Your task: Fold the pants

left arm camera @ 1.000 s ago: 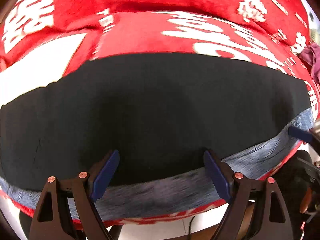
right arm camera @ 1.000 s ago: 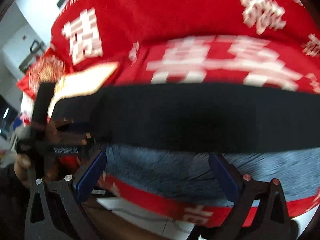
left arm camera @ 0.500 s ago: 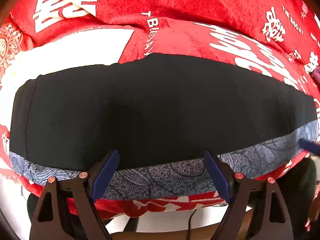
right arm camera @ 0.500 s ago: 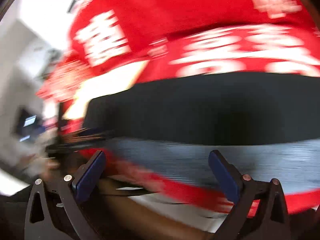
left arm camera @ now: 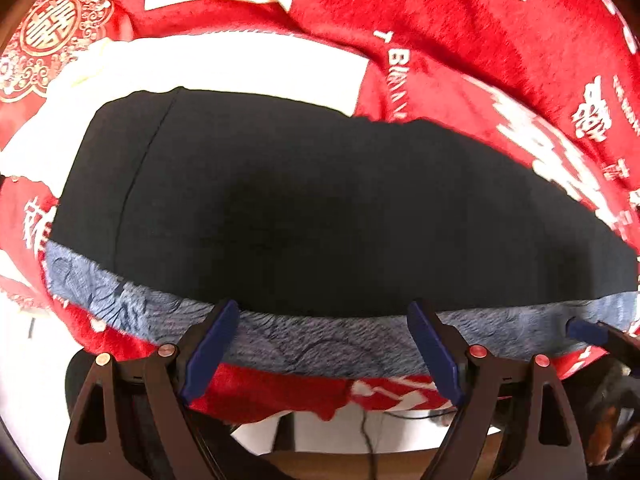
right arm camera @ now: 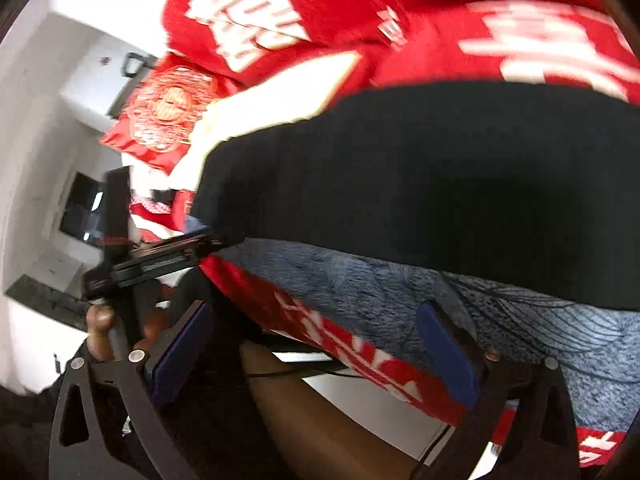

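— Where are the pants?
— Black pants [left arm camera: 320, 216] spread across the frame's middle, lying on a blue-grey patterned cloth [left arm camera: 320, 340] over the red blanket [left arm camera: 500, 60].
— Left gripper [left arm camera: 324, 344]?
— Spread wide low in the frame, pinching nothing, blue pads [left arm camera: 208, 348] over the blue-grey strip.
— Right gripper [right arm camera: 316, 352]?
— Also spread, empty, at the cloth's near edge.
— Containers?
— None seen.

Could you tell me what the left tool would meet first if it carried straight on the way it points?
Probably the blue-grey patterned band of the black pants, just ahead of the open left tool; depth is unclear.
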`<state>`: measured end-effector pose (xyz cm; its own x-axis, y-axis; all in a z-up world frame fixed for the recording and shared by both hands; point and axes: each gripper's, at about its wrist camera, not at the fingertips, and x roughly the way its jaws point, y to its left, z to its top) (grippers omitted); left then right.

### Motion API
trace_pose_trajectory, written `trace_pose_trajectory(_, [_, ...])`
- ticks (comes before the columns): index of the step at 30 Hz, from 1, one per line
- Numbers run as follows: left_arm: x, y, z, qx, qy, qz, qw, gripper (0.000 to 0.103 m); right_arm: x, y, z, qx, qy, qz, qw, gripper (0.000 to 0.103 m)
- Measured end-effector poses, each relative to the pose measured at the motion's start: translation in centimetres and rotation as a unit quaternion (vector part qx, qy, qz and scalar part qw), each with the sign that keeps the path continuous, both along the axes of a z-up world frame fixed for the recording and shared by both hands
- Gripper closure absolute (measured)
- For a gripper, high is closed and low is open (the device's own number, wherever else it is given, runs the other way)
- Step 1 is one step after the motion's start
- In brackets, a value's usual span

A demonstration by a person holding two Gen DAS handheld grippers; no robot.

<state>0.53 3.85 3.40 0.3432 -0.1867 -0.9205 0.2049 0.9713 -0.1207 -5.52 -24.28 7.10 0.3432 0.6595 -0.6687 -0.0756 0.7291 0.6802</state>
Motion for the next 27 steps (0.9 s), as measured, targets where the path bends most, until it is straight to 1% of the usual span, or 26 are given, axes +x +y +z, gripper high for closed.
trace_pose_trajectory(2, [0.5,0.5,0.3,0.002,-0.007,0.016,0.9998,0.016,0.7,1.3,1.0,0.02,-0.014,0.012,1.0,0.001])
trace_pose_trajectory(4, [0.9,2.2,0.2,-0.001,-0.003,0.045,0.999,0.016,1.9,3.2,1.3,0.034,-0.024,0.029,0.999,0.001])
trace_pose_trajectory(6, [0.9,3.9,-0.1,-0.003,0.006,0.069,0.9976,0.016,3.5,5.7,0.6,0.042,-0.025,0.057,0.997,0.001])
trace_pose_trajectory(7, [0.9,4.4,-0.5,-0.003,0.014,0.075,0.9971,0.016,4.0,6.5,0.1,0.042,-0.021,0.068,0.997,0.001])
trace_pose_trajectory(9, [1.2,4.7,-1.6,0.006,0.031,0.073,0.9968,0.016,5.3,8.2,-1.4,0.05,0.004,0.087,0.995,0.001])
trace_pose_trajectory(10, [1.3,4.7,-2.0,0.016,0.035,0.074,0.9965,0.016,5.8,8.4,-2.7,0.046,0.029,0.087,0.995,0.001])
trace_pose_trajectory(11, [1.3,4.7,-2.3,0.022,0.038,0.078,0.996,0.016,5.9,8.3,-3.3,0.044,0.041,0.082,0.995,0.003])
trace_pose_trajectory(12, [1.3,4.8,-2.5,0.019,0.043,0.082,0.9955,0.016,5.8,7.8,-3.2,0.056,0.033,0.079,0.995,0.003])
trace_pose_trajectory(13, [1.3,4.8,-2.6,0.018,0.045,0.086,0.9951,0.016,5.4,7.0,-2.8,0.049,0.03,0.071,0.996,0.003])
trace_pose_trajectory(15, [1.1,4.0,-2.3,0.027,0.037,0.083,0.9955,0.016,4.3,5.0,-2.1,0.016,0.028,0.056,0.998,0.003])
trace_pose_trajectory(17, [1.2,2.5,-1.8,0.039,0.023,0.066,0.9968,0.016,2.7,1.8,-1.8,-0.007,0.032,0.033,0.999,0.003])
trace_pose_trajectory(19, [1.0,0.1,-1.0,0.048,0.007,0.039,0.9981,0.016,0.8,-3.1,-1.6,0.001,0.036,-0.017,0.999,0.003])
trace_pose_trajectory(21, [0.9,-3.1,-0.8,0.035,0.004,-0.007,0.9993,0.016,-1.3,-8.3,-1.0,0.008,0.037,-0.078,0.996,0.003])
trace_pose_trajectory(23, [0.5,-6.7,-0.8,0.027,0.008,-0.051,0.9983,0.016,-3.5,-13.3,-0.3,-0.008,0.034,-0.144,0.989,0.003])
trace_pose_trajectory(25, [0.2,-10.1,-1.0,0.022,0.016,-0.084,0.9961,0.016,-6.1,-18.7,0.0,-0.039,0.041,-0.22,0.974,0.002])
trace_pose_trajectory(27, [-0.1,-13.5,-1.3,0.014,0.025,-0.119,0.9924,0.016,-8.6,-22.9,0.1,-0.048,0.039,-0.273,0.96,0.002])
